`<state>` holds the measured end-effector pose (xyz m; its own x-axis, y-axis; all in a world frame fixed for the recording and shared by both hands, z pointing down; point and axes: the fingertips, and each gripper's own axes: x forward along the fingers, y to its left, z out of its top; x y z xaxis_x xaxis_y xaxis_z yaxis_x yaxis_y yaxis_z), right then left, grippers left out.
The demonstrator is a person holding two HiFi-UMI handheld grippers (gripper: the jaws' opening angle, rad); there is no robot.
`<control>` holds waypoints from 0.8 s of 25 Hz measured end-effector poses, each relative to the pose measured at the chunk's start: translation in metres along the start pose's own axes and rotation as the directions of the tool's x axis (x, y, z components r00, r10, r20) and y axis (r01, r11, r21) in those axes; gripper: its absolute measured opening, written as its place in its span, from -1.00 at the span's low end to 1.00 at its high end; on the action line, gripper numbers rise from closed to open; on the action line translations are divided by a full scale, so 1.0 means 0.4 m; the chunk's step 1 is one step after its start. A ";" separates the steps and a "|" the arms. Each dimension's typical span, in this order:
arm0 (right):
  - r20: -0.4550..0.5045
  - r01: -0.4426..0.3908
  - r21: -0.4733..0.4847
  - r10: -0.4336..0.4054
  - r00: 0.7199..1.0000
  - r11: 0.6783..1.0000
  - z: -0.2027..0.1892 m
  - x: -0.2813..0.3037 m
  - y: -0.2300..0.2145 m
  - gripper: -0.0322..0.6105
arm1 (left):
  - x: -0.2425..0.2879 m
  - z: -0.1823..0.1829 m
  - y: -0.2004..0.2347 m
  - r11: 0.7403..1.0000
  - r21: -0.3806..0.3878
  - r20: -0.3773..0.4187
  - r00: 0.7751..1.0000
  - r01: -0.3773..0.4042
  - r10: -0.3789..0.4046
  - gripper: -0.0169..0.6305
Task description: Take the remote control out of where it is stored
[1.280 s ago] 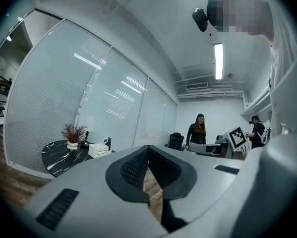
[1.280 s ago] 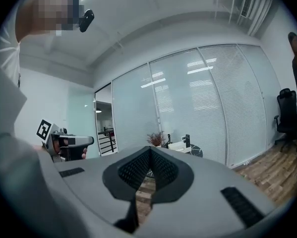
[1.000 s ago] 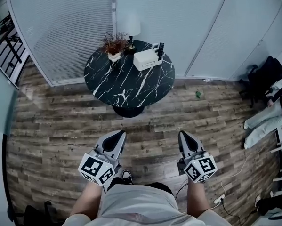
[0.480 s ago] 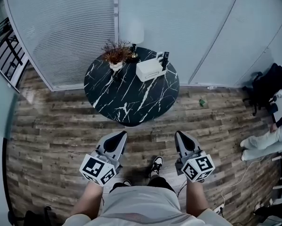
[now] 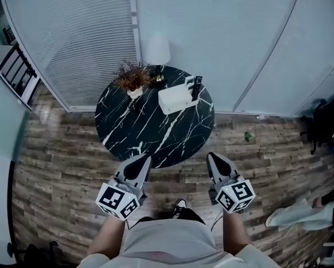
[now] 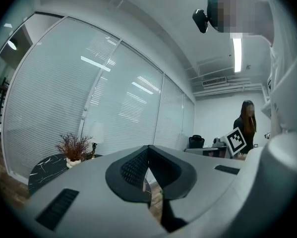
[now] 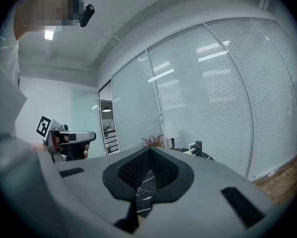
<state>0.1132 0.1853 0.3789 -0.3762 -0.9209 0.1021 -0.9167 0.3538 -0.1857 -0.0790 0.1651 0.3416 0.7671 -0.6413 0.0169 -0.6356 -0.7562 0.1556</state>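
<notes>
The black remote control stands upright in a slot beside a white box on the round black marble table. The right gripper view shows the remote control far ahead on the table. My left gripper and right gripper are held side by side above the wooden floor, just short of the table's near edge. Both point at the table with jaws pressed together and nothing between them. My left gripper and right gripper each show their pads meeting.
A dried plant in a white pot and a white lamp stand at the table's back. Glass walls with blinds close off the far side. A black bag and another person's legs are at the right.
I have stepped closer: the table has come nearer to both grippers. The bag and the other person's legs have slid towards the right edge. Both grippers stayed shut.
</notes>
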 end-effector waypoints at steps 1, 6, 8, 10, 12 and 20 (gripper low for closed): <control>-0.004 -0.007 0.007 0.007 1.000 1.000 0.004 0.012 -0.034 -0.87 | 0.032 0.000 -0.003 1.000 0.003 -0.004 1.000 -0.009 0.009 -0.92; -0.023 -0.035 0.046 0.036 0.999 0.998 0.006 0.065 -0.161 -0.87 | 0.153 -0.003 -0.005 0.999 0.008 -0.021 0.999 -0.038 0.038 -0.92; -0.021 -0.039 0.057 0.040 0.999 0.998 0.010 0.087 -0.201 -0.87 | 0.191 -0.003 0.001 0.999 0.013 -0.031 0.999 -0.044 0.045 -0.92; -0.019 -0.038 0.069 0.039 0.999 0.997 0.011 0.112 -0.232 -0.87 | 0.222 -0.008 0.016 0.999 0.014 -0.041 0.998 -0.049 0.050 -0.92; -0.020 -0.036 0.084 0.038 0.999 0.996 0.009 0.140 -0.251 -0.87 | 0.245 -0.013 0.042 0.998 0.009 -0.048 0.997 -0.055 0.055 -0.92; -0.011 0.015 0.080 -0.014 1.000 0.997 0.028 0.295 -0.254 -0.87 | 0.304 -0.007 0.203 1.000 0.014 -0.045 0.999 -0.008 0.008 -0.92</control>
<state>0.1636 0.0388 0.3990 -0.3646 -0.9240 0.1154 -0.9084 0.3257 -0.2622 -0.0373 0.0261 0.3592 0.7650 -0.6411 0.0622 -0.6426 -0.7530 0.1418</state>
